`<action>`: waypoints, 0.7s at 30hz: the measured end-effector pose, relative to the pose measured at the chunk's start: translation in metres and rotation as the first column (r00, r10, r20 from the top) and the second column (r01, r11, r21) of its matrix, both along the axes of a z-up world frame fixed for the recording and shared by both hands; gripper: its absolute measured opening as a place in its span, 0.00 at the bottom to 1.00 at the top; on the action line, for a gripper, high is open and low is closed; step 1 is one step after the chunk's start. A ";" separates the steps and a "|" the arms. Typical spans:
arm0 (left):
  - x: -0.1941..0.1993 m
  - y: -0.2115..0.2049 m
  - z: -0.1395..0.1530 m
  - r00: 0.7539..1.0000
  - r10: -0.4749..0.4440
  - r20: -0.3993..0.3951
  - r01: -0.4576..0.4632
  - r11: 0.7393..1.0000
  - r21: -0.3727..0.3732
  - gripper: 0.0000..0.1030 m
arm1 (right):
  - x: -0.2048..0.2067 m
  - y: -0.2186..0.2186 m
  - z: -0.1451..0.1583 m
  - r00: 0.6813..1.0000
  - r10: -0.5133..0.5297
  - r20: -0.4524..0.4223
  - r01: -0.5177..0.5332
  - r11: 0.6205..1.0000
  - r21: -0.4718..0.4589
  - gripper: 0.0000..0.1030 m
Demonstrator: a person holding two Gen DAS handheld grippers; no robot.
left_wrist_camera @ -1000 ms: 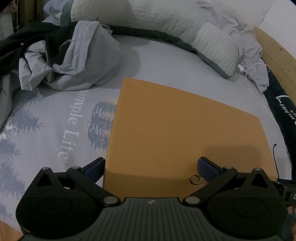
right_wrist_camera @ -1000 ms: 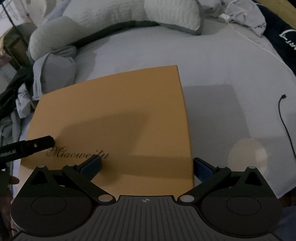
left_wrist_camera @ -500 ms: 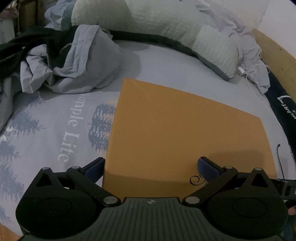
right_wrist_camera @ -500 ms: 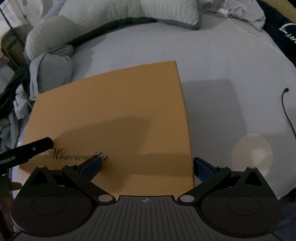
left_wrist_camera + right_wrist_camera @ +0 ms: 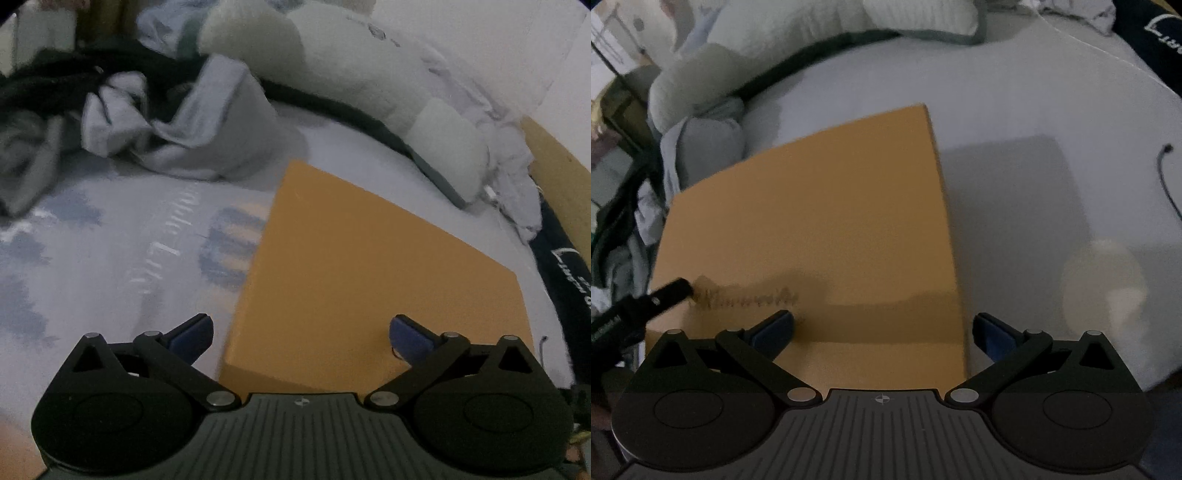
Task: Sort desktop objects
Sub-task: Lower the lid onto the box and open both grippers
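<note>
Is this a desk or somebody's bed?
Most likely a bed in a bedroom. A printed sheet covers the surface, a long quilted pillow curves behind, and crumpled bedding is piled up. An orange box lies on the sheet.

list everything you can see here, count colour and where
orange box: 1, orange with dark script lettering near its front edge, flat on the bed in front of both grippers
bed sheet: 1, pale grey-blue with tree print and white lettering, under the box
long pillow: 1, white quilted with dark trim, curving behind the box
crumpled clothes: a heap, grey and black, back left of the box
black cable: 1, thin, on the sheet to the right of the box
white cable: 1, thin, far right on the sheet
dark cloth: 1, navy with white lettering, at the bed's right edge
left gripper: 1, black with blue pads, open
right gripper: 1, black with blue pads, open
</note>
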State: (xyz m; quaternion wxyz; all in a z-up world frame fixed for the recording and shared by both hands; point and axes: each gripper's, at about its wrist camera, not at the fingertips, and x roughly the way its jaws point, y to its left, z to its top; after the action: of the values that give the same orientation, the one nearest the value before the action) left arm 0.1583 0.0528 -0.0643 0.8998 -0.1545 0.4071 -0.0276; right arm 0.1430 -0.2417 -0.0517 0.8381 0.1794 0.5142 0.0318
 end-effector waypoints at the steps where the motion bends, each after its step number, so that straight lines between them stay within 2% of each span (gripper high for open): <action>1: -0.007 0.000 0.007 1.000 0.002 0.020 -0.002 1.000 0.000 1.00 | -0.007 -0.002 0.004 1.000 0.016 0.018 -0.016 1.000 -0.005 1.00; 8: -0.056 -0.003 0.054 0.985 0.007 0.170 0.008 0.996 -0.087 1.00 | -0.056 -0.014 0.046 0.982 0.110 0.152 -0.105 0.994 -0.039 1.00; 13: -0.096 -0.014 0.068 0.965 -0.002 0.262 0.034 0.992 -0.118 1.00 | -0.095 -0.030 0.069 0.962 0.133 0.237 -0.123 0.991 -0.056 1.00; 18: -0.120 -0.026 0.071 0.949 -0.044 0.314 0.067 0.996 -0.064 1.00 | -0.123 -0.043 0.075 0.944 0.140 0.297 -0.127 0.990 -0.064 1.00; 21: -0.133 -0.031 0.073 0.936 -0.073 0.344 0.093 0.995 -0.042 1.00 | -0.140 -0.044 0.074 0.926 0.162 0.340 -0.122 0.983 -0.138 1.00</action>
State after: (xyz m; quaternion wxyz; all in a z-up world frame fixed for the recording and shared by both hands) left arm 0.0255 0.0221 0.0087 0.9500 -0.1559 0.2498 -0.1038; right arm 0.0033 -0.2860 0.0222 0.9205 0.0850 0.3696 0.0945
